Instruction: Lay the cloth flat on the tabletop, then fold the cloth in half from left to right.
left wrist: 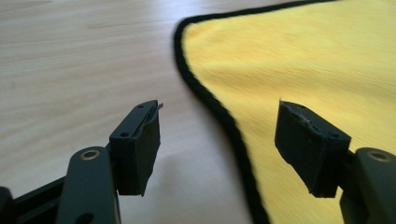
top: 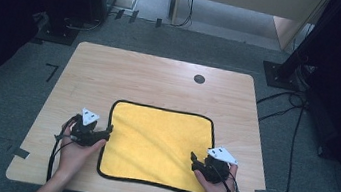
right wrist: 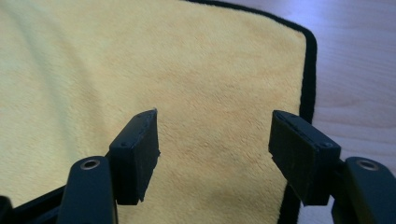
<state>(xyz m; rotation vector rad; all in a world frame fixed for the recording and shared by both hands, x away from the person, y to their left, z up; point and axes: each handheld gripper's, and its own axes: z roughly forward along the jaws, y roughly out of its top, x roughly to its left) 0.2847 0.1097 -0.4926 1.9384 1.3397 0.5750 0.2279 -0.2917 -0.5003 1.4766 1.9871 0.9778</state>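
1. Our left gripper [top: 109,130] and right gripper [top: 192,156] stand about half open, holding nothing.
2. We judge the thin, flat hem could slip past the pads, or bunch.
3. The yellow cloth [top: 157,142], black-edged and gently rippled, lies flat on the table [top: 161,77] between them.

No legible text, label, brand, number or sign anywhere.

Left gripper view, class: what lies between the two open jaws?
The black-trimmed edge of the yellow cloth runs between the left gripper jaws, bare wooden table on one side, cloth on the other.
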